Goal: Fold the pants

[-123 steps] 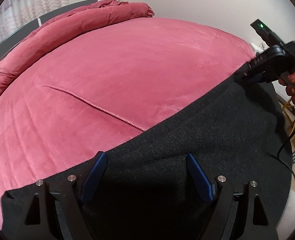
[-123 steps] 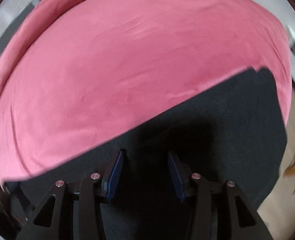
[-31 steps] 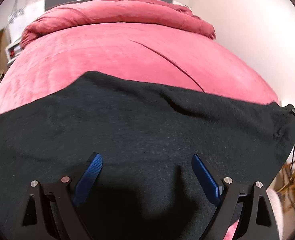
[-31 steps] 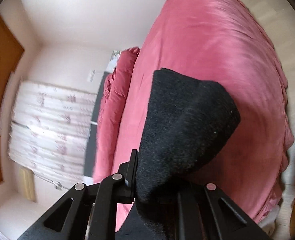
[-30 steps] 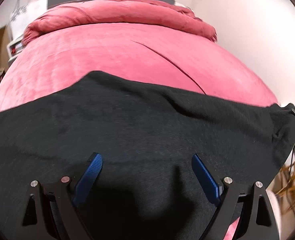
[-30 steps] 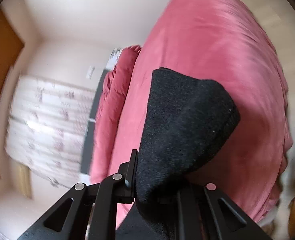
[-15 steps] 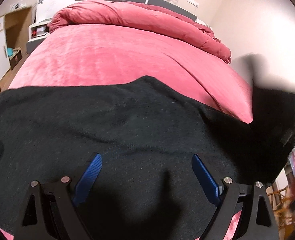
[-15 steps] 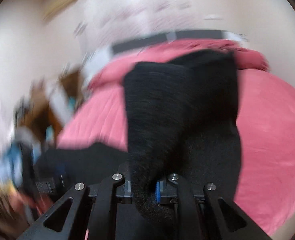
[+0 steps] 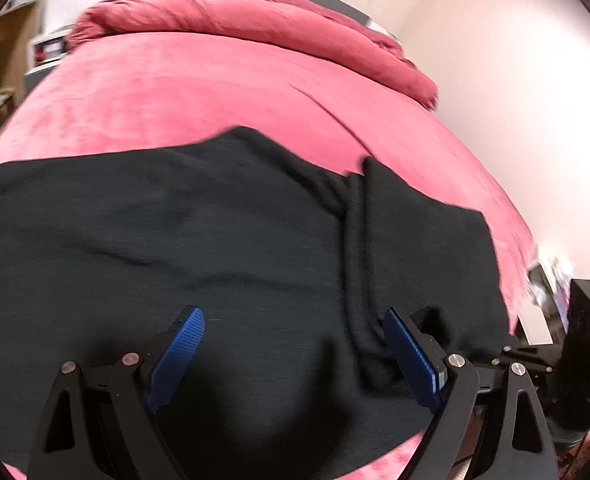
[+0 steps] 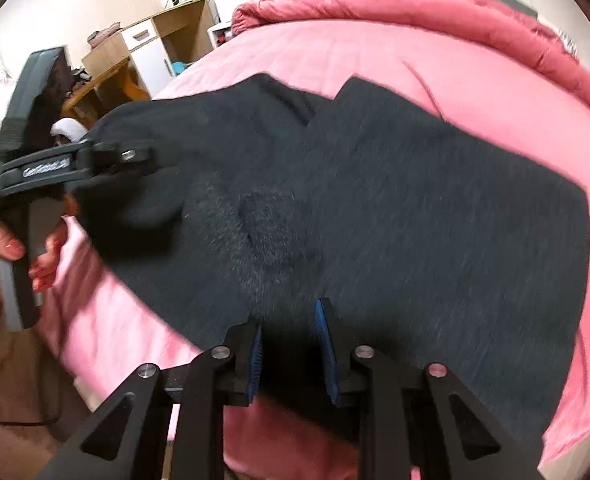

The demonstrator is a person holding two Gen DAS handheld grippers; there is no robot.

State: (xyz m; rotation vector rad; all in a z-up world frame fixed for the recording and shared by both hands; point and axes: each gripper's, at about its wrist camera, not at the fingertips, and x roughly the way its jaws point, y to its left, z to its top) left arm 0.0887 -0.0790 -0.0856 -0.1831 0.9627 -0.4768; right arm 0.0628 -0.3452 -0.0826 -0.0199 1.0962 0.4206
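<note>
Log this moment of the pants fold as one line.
phase: fold laid | pants: doubled over on bed | right gripper: opening, fabric between jaws | left gripper: open, above pants

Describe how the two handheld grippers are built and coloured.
Both are black, with angular cut-out fingers, silver pivot bolts and ribbed blue pads. The left gripper shows, in the right wrist view, a grey pistol handle and white lettering on its body. The right gripper looks alike.
</note>
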